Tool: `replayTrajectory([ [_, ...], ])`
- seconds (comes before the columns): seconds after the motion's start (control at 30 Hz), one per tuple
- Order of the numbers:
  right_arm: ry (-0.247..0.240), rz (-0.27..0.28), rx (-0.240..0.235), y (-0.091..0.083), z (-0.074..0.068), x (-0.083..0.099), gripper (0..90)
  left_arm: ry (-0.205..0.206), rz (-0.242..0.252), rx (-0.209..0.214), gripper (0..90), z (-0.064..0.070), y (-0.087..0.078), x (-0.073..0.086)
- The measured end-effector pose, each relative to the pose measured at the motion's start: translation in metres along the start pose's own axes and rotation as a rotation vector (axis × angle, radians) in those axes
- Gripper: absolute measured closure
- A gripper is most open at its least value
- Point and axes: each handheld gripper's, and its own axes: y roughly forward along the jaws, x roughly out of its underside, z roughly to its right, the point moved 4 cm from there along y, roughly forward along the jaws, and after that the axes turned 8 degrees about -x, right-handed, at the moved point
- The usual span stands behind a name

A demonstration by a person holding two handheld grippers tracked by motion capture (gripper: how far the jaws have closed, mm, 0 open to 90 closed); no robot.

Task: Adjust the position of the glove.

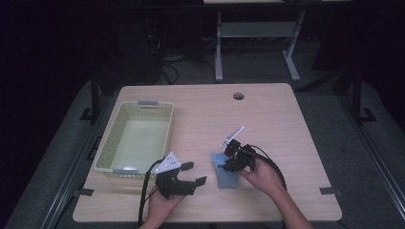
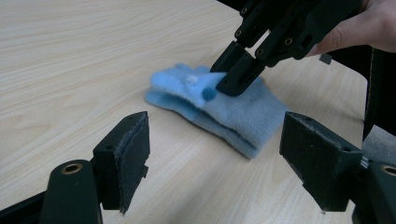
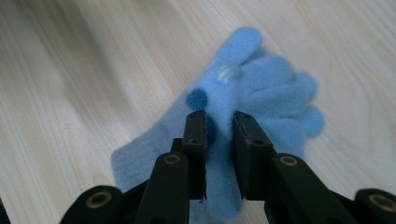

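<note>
From the left, the pale green plastic basket (image 1: 136,138) has nothing in it. Our left gripper (image 1: 190,174) waits with jaws wide apart. Our right gripper (image 1: 231,155) pinches the light blue fleece glove (image 3: 243,100), which lies on the table; lifting and carrying remain

One light wooden desk (image 1: 267,114). One pale yellow perforated plastic basket (image 1: 136,136). One pair of light blue fleece gloves (image 3: 252,93), stacked, counted as two. One thin white pen-like stick (image 1: 232,135). Two black handheld grippers: left gripper (image 1: 193,172), right gripper (image 1: 228,156). Two hands.
</note>
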Motion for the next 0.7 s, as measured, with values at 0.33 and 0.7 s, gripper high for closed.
replayTrajectory([
  [0.33, -0.005, 0.016, 0.048, 0.0, 0.001, -0.001, 62.4, 0.007, -0.004, 0.0, 24.0, 0.002, 0.001, 0.001],
  [0.7, 0.036, 0.012, 0.009, 0.013, 0.004, 0.008, 80.8, -0.026, -0.005, 0.016, 24.0, 0.002, 0.001, 0.001],
])
